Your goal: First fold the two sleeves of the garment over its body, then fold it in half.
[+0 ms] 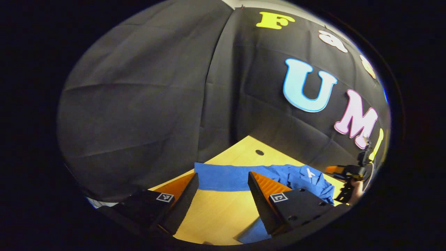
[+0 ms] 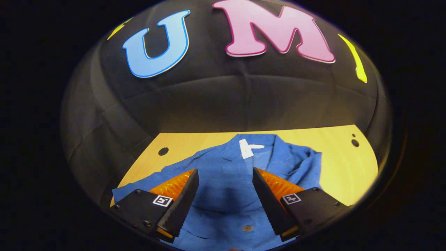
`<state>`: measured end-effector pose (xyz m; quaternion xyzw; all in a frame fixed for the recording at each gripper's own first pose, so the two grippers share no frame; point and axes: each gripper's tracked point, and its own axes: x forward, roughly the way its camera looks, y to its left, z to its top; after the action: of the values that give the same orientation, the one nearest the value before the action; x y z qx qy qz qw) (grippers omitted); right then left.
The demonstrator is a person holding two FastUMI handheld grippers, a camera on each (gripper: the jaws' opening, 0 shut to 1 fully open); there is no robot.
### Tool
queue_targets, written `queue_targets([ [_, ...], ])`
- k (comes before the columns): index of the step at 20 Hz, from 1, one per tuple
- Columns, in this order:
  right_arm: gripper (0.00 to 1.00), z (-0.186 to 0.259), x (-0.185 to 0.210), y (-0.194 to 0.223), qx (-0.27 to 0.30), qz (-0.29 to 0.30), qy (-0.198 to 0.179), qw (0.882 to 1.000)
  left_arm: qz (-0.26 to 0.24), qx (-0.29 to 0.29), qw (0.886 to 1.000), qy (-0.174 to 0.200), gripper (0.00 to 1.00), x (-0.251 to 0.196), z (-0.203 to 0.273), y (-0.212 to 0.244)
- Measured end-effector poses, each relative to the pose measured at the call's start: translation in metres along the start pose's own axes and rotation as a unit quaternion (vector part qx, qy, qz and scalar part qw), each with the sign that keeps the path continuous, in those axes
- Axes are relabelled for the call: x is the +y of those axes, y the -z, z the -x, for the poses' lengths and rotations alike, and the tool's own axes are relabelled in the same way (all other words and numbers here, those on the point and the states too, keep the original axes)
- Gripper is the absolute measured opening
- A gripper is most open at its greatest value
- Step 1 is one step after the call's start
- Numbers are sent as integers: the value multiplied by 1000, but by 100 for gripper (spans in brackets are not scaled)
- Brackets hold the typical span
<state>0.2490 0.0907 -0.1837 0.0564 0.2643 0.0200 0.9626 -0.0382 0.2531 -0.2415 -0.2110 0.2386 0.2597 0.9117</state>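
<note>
Garment flat on table, collar toward wall, both hand-held grippers wide.

Each tool has two wedge-shaped fingers with ridged, saw-toothed inner faces, set on dark blocky bases. The left tool carries a small square black-and-white marker on each base, with round screw holes beside it. The right tool bears the same markers and screws.

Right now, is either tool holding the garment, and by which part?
Nothing is held. The left tool stands open over the table near the blue garment. The right tool stands open above the garment's body, with no cloth between its fingers.
</note>
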Motion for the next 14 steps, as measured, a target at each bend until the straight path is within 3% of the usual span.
queue_targets([
  [4,98,46,-71,-24,-26,26,49,998,32,97,995,-8,84,19,-58,31],
  [8,98,111,-124,-35,-43,9,85,995,-9,135,989,-52,84,40,-121,49],
  [14,97,215,-152,13,-1,-48,116,992,-47,181,978,-97,85,44,-164,71],
])
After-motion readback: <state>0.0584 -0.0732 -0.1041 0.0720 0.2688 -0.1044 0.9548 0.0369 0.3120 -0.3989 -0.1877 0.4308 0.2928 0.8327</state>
